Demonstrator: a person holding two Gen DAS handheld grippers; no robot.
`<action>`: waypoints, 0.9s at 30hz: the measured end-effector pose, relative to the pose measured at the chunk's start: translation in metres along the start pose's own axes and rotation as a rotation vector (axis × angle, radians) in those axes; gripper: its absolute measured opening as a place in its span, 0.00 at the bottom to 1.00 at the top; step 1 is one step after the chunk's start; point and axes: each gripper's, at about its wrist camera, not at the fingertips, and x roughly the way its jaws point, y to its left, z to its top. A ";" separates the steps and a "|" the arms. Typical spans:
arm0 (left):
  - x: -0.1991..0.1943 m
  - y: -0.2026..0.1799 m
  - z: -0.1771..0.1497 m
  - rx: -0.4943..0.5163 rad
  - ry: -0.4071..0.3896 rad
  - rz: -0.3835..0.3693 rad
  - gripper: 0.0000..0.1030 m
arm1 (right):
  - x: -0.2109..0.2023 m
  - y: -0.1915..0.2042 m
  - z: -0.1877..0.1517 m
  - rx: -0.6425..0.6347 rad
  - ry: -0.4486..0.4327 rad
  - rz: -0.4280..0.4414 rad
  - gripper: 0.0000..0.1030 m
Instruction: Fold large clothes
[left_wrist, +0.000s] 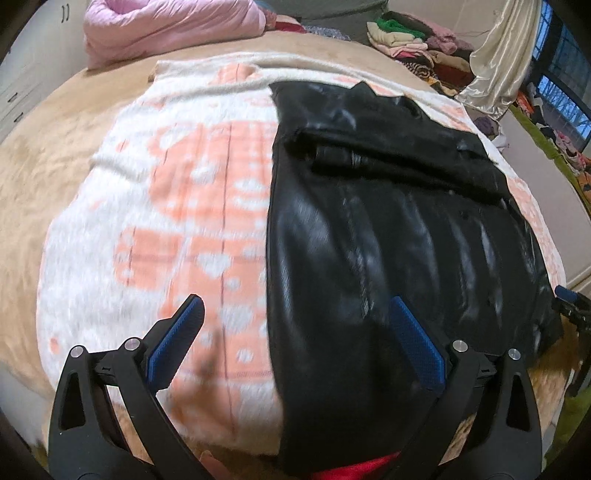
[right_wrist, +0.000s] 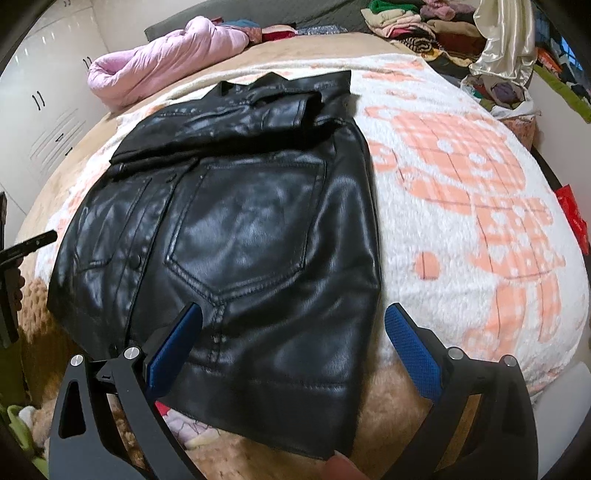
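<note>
Lying on blanket, black leather jacket w/ both grippers fingers wide, empty.

Black left gripper arms, ribbed blue pads, silver screws, right gripper seemingly identical

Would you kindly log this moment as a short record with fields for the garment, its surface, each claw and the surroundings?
garment: black leather jacket, lying flat, one sleeve folded across its upper part
surface: white and peach patterned blanket over a tan bed cover
left claw: open, holding nothing, above the jacket's left edge
right claw: open, holding nothing, above the jacket's near hem
surroundings: pink quilt at the far side of the bed; pile of clothes beyond it
</note>
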 end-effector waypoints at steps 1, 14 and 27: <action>0.001 0.002 -0.006 -0.004 0.012 -0.004 0.91 | 0.000 -0.001 -0.002 0.000 0.007 0.002 0.96; 0.007 -0.002 -0.049 -0.002 0.093 -0.125 0.53 | -0.002 -0.011 -0.011 -0.023 0.052 0.052 0.96; 0.017 0.000 -0.062 -0.068 0.127 -0.143 0.43 | 0.012 0.003 -0.023 -0.161 0.110 0.058 0.53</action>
